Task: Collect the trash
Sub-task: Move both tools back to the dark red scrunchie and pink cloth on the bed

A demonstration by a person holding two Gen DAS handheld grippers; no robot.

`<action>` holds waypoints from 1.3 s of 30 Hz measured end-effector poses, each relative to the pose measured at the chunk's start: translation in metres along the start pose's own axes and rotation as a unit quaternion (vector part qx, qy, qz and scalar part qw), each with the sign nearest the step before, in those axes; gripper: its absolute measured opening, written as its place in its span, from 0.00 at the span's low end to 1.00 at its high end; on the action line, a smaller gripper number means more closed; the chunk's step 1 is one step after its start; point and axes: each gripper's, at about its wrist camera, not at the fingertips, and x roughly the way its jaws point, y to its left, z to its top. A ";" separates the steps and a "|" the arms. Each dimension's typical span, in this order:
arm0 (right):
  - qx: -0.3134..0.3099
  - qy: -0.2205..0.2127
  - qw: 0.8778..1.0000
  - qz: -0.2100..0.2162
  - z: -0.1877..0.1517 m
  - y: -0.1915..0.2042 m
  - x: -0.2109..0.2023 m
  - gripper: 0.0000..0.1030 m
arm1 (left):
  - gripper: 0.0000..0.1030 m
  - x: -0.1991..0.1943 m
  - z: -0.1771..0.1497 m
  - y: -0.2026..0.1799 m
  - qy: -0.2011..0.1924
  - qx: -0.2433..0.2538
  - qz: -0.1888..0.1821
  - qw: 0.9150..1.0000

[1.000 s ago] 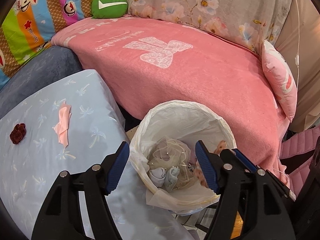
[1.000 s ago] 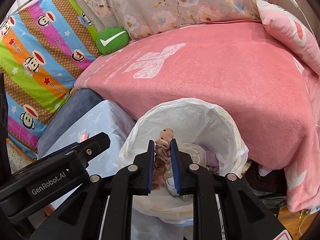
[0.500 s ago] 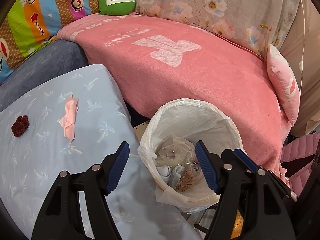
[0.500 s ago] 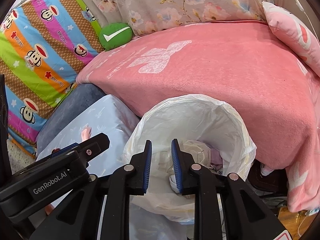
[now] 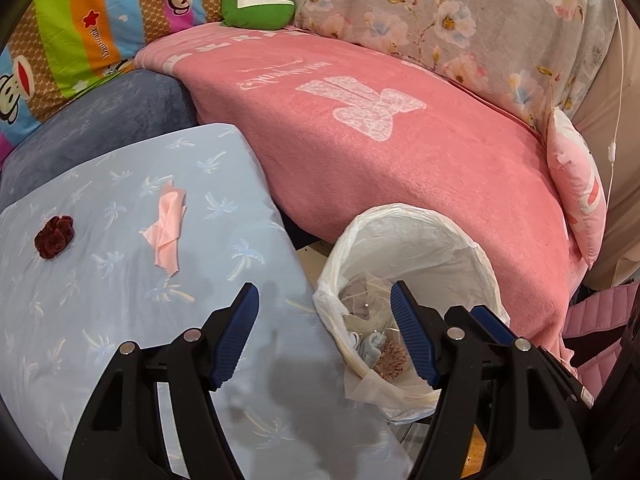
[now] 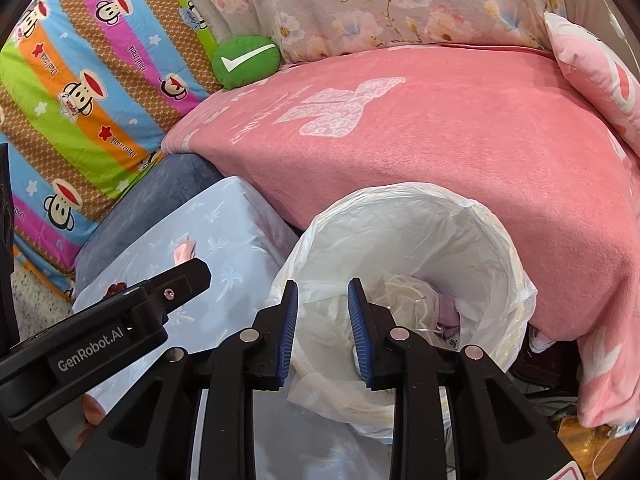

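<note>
A trash bin lined with a white plastic bag (image 5: 420, 240) (image 6: 460, 240) stands between the pale blue cushion and the pink bed. It holds crumpled wrap, small socks and a brown scrunchie (image 5: 394, 354). A pink cloth scrap (image 5: 168, 224) and a dark red scrunchie (image 5: 54, 236) lie on the blue cushion (image 5: 120, 320); both show small in the right wrist view (image 6: 184, 250) (image 6: 116, 289). My left gripper (image 5: 324, 332) is open and empty over the cushion's right edge and the bin. My right gripper (image 6: 322, 328) is partly open and empty at the bin's near rim.
A pink blanket (image 5: 380, 140) covers the bed behind the bin. A green cushion (image 5: 258, 2), a striped monkey-print cover (image 6: 80, 92), a floral sheet (image 6: 400, 0) and a pink pillow (image 5: 576, 184) line the back. A grey-blue cushion (image 5: 100, 120) lies behind the blue one.
The right gripper let go of the brown scrunchie, which now lies in the bin, and its jaws opened wider. The left gripper shifted left, bringing more of the blue cushion into view.
</note>
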 end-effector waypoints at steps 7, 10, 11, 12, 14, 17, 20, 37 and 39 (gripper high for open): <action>-0.020 0.011 1.000 0.007 -0.006 0.024 0.010 0.26 | 0.63 -0.003 -0.003 0.036 -0.002 -0.031 0.019 0.999; -0.030 0.017 0.999 0.012 -0.008 0.040 0.016 0.26 | 0.63 -0.004 -0.006 0.054 0.001 -0.046 0.028 0.999; -0.033 0.019 0.999 0.014 -0.009 0.046 0.018 0.26 | 0.63 -0.005 -0.007 0.060 0.001 -0.050 0.032 0.998; -0.037 0.021 0.999 0.016 -0.010 0.051 0.020 0.26 | 0.63 -0.005 -0.009 0.066 0.001 -0.054 0.035 0.998; -0.047 0.026 0.998 0.020 -0.014 0.064 0.025 0.26 | 0.63 -0.006 -0.011 0.079 0.002 -0.065 0.040 0.997; -0.061 0.033 0.997 0.024 -0.019 0.083 0.031 0.29 | 0.63 -0.006 -0.014 0.101 0.006 -0.088 0.049 0.995; -0.074 0.040 0.996 0.028 -0.025 0.101 0.039 0.31 | 0.63 -0.007 -0.018 0.123 0.007 -0.106 0.058 0.993; -0.137 0.094 0.985 0.044 -0.043 0.197 0.119 0.43 | 0.83 -0.001 -0.027 0.255 0.018 -0.175 0.139 0.975; -0.142 0.099 0.984 0.043 -0.042 0.206 0.133 0.45 | 0.85 0.001 -0.023 0.273 0.018 -0.183 0.148 0.972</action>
